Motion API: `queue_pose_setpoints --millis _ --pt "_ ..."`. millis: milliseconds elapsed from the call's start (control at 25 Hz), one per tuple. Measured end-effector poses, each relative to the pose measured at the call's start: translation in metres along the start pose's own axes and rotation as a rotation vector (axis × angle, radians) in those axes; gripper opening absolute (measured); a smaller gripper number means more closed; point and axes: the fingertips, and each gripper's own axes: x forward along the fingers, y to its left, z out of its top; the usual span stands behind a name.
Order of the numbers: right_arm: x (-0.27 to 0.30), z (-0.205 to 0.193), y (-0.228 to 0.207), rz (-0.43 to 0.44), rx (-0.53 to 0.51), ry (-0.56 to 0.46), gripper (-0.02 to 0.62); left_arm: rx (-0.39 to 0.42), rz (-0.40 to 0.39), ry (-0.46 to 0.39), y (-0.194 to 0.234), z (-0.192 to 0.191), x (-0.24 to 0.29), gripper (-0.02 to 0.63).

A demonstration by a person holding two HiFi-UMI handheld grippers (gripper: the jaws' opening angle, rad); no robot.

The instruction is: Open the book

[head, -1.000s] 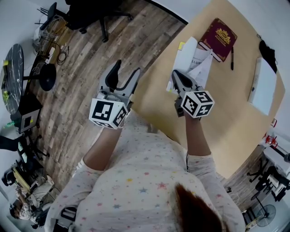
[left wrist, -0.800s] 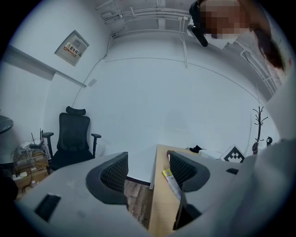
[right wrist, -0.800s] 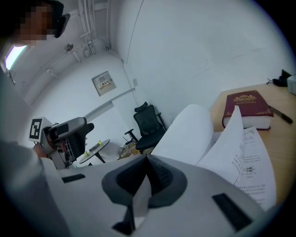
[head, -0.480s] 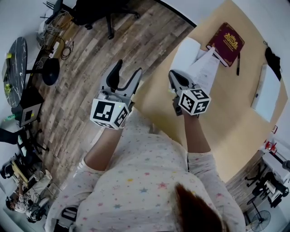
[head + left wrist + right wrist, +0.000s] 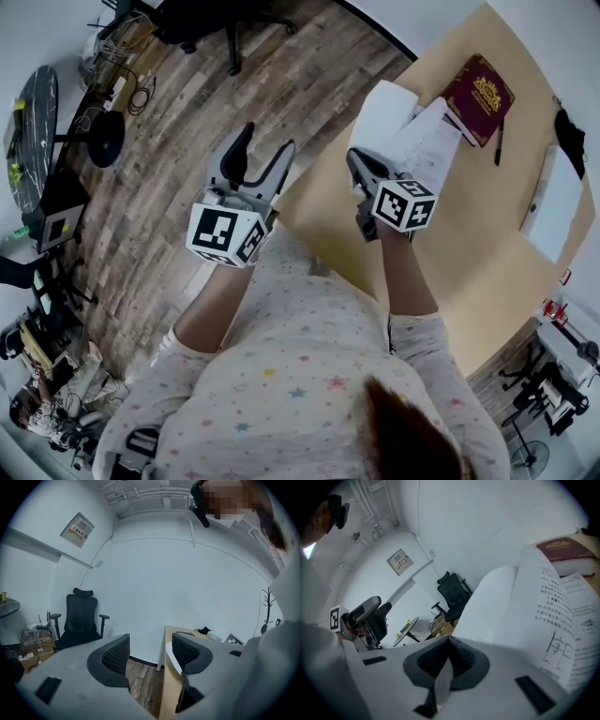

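Since 1 s ago the right gripper point(image 5: 361, 165) has carried its page point(image 5: 433, 148) up & further over the table point(image 5: 469, 253), so the sheet stands steeper now; the left gripper point(image 5: 265, 141) has barely shifted. Right gripper's jaws are closed tight on the page. In the right gripper view the sheet shows edge-on btwn the pads, w/ its printed side curving up & away to the right. The book point(image 5: 389, 98) it belongs to is white. It lies on the table close to the edge by the floor, just ahead of the right gripper, partly open w/ a blank white leaf showing left of the raised page. Beyond it sits a red book point(image 5: 478, 86) w/ gold print, closed, and a pen point(image 5: 498, 141) just beside that. Further right on the table are a white pad point(image 5: 553, 202) & a black item point(image 5: 569, 141) near the far edge. Left gripper is off the table, over the wood floor point(image 5: 178, 131), level w/ the right one. Its jaws are wide apart, w/ only floor & table edge seen through the gap in the left gripper view. An office chair point(image 5: 80, 618) stands well back by the wall.
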Motion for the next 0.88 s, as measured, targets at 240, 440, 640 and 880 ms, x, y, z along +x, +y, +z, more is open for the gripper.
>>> queue_pose_setpoints --millis 240,440,640,880 --pt "0.01 -0.011 0.011 0.077 0.095 0.046 0.0 -0.001 -0.006 -0.002 -0.001 0.002 0.007 0.259" --pt "0.017 -0.017 0.015 0.106 0.104 0.084 0.0 0.01 -0.006 -0.002 -0.002 0.003 0.009 0.259" --pt "0.025 -0.02 0.023 0.119 0.091 0.109 0.0 0.009 -0.021 0.004 -0.004 0.002 0.013 0.259" --pt "0.039 -0.018 0.036 0.146 0.081 0.122 0.0 0.017 -0.02 -0.009 -0.005 0.007 0.017 0.259"
